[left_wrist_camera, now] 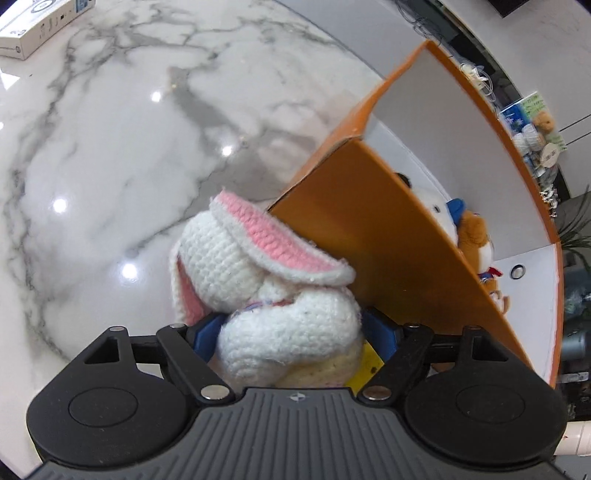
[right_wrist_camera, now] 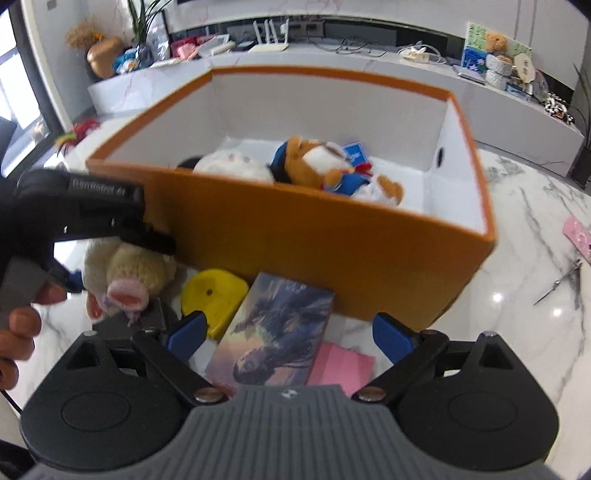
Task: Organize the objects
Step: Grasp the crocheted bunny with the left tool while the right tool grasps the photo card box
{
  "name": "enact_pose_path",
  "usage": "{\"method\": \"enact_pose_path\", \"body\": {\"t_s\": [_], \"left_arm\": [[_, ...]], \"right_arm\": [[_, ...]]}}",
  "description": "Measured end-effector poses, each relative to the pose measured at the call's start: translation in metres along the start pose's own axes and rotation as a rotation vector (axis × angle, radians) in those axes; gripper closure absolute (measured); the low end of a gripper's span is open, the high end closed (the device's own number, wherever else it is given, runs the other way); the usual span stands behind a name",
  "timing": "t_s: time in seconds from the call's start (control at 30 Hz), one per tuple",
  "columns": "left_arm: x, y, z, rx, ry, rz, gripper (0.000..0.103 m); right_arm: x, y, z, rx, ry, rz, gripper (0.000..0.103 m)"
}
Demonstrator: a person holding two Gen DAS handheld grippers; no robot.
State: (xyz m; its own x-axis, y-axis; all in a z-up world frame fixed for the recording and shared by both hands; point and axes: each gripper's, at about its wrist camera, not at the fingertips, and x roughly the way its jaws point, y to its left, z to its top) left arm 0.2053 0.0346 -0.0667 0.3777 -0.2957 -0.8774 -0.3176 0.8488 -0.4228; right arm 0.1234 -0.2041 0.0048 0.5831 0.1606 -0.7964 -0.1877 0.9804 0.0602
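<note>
My left gripper [left_wrist_camera: 291, 328] is shut on a white crocheted bunny [left_wrist_camera: 258, 266] with pink ears, held just left of the orange box [left_wrist_camera: 369, 229]. In the right wrist view the bunny [right_wrist_camera: 129, 273] shows at the left under the left gripper [right_wrist_camera: 74, 206]. The orange box [right_wrist_camera: 295, 236] holds a white plush [right_wrist_camera: 232, 166] and a brown bear plush [right_wrist_camera: 325, 166]. My right gripper [right_wrist_camera: 288, 332] is open and empty, its blue pads [right_wrist_camera: 184, 330] either side of a picture box [right_wrist_camera: 273, 332] lying in front of the orange box.
A yellow disc [right_wrist_camera: 212, 295] and a pink pad [right_wrist_camera: 340, 365] lie by the picture box on the marble table [left_wrist_camera: 110, 147]. Small scissors [right_wrist_camera: 557, 282] and a pink item [right_wrist_camera: 578, 236] lie at the right. A white carton [left_wrist_camera: 40, 26] sits at the far left.
</note>
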Motion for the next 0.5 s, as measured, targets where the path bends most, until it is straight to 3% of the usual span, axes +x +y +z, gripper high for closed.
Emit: {"method": "enact_pose_path", "body": {"t_s": [0.17,0.5], "left_arm": [[-0.001,-0.001,-0.003,0.028,-0.004,0.006,0.013],[-0.003,0.003,-0.001,0.044,0.018,-0.017,0.022]], "right_arm": [[0.011,0.010,-0.006,-0.047,0.025,-0.023,0.024],[0.014,0.006,-0.008,-0.033,0.036,0.034,0.037]]}}
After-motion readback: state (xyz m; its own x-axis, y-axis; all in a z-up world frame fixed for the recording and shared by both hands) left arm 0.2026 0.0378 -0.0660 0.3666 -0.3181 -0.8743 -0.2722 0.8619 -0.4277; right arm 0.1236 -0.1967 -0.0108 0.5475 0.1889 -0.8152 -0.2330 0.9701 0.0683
